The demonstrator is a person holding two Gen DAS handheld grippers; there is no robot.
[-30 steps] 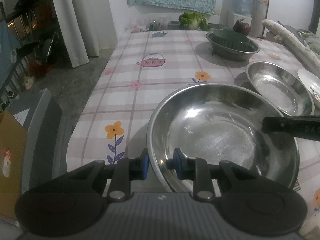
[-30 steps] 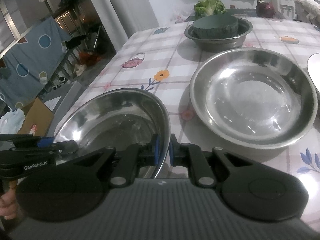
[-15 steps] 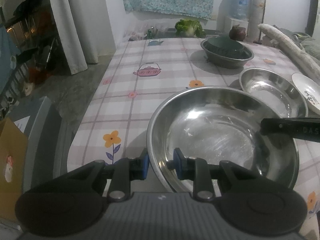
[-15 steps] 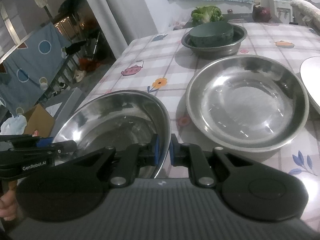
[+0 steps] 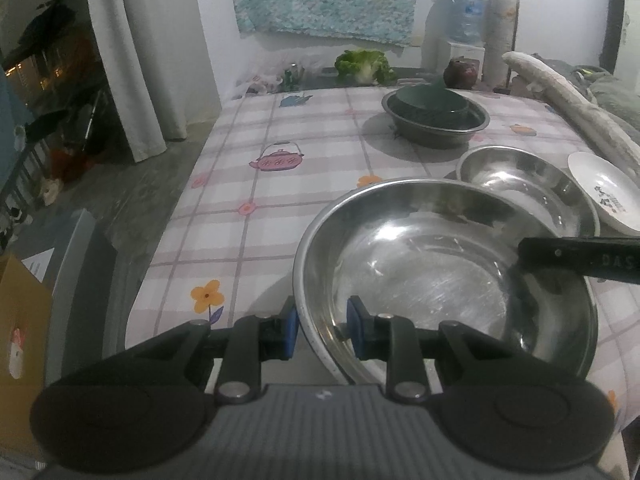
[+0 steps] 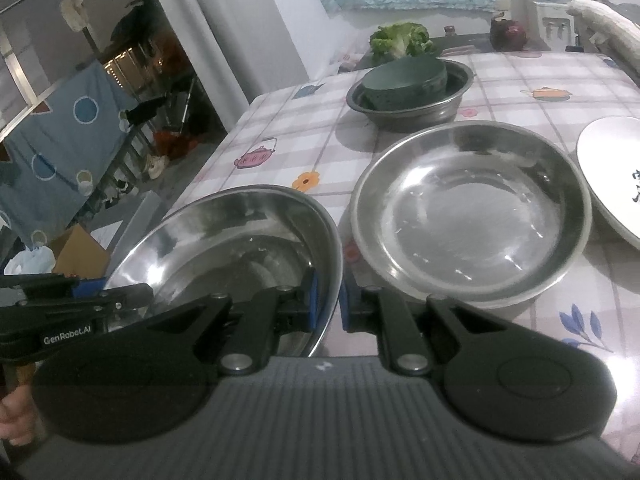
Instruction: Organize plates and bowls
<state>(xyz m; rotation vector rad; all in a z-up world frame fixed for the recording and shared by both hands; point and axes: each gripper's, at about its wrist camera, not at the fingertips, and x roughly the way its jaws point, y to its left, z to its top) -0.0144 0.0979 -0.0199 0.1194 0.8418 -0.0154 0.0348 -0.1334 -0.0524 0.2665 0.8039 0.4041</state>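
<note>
Item: large steel bowl, near table edge, pinched at opposite rims by left gripper and right gripper, each clamped on the wall. Step judged: carrying it for stacking. Second steel bowl just right of it; white plate further right; far bowl holding a green dish. Next move likely called for level transfer over the second bowl, both grips kept.

near bowl: at the table's front edge
second bowl: just right of it, behind
plate: right of second bowl
far bowl: behind both, holding stacked dishes
cabbage: beyond the table
</note>
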